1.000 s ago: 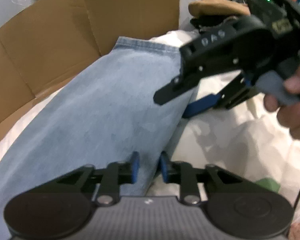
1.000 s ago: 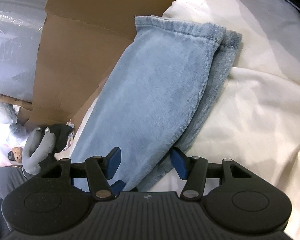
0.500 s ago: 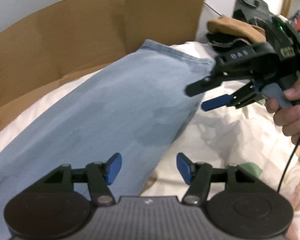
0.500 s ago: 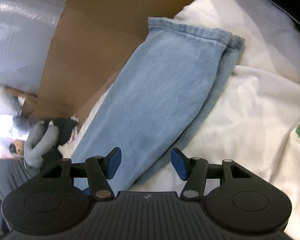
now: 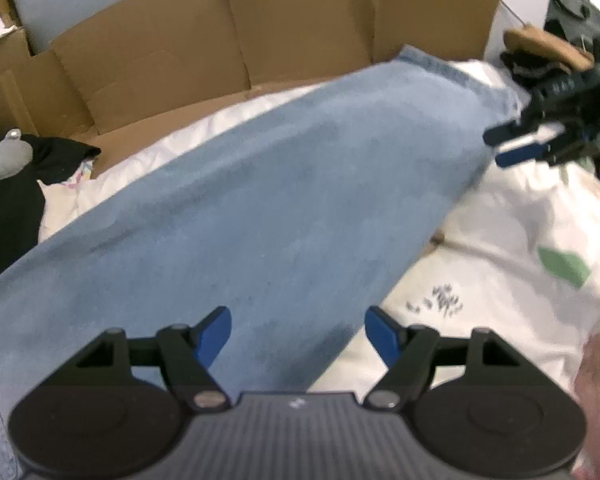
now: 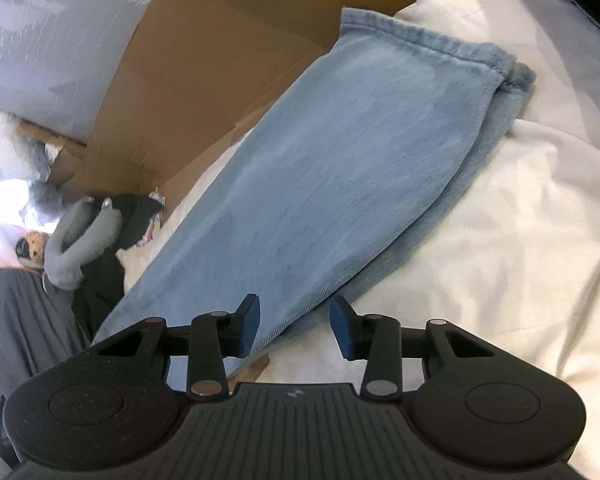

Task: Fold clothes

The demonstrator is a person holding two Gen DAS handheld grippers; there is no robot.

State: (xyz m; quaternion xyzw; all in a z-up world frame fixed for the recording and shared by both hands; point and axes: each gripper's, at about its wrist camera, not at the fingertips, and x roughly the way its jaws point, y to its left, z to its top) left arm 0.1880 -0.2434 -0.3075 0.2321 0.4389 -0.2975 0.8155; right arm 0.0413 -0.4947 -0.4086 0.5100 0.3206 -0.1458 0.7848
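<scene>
folded jeans (image 6: 340,168) edge between right gripper (image 6: 294,326) fingers (image 6: 248,324)

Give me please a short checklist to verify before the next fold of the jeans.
1. Left gripper free of cloth: ok, its jaws have just been opening, nothing pinched.
2. Right gripper free: ok, its jaws have just been closing, pads not pressing the jeans.
3. Legs stacked: ok, lower leg edge shows slightly.
4. Hems aligned: ok, nearly.
5. Waist end flat: cannot tell, out of view.
6. Sheet under the jeans smooth: not ok, wrinkled.
</scene>
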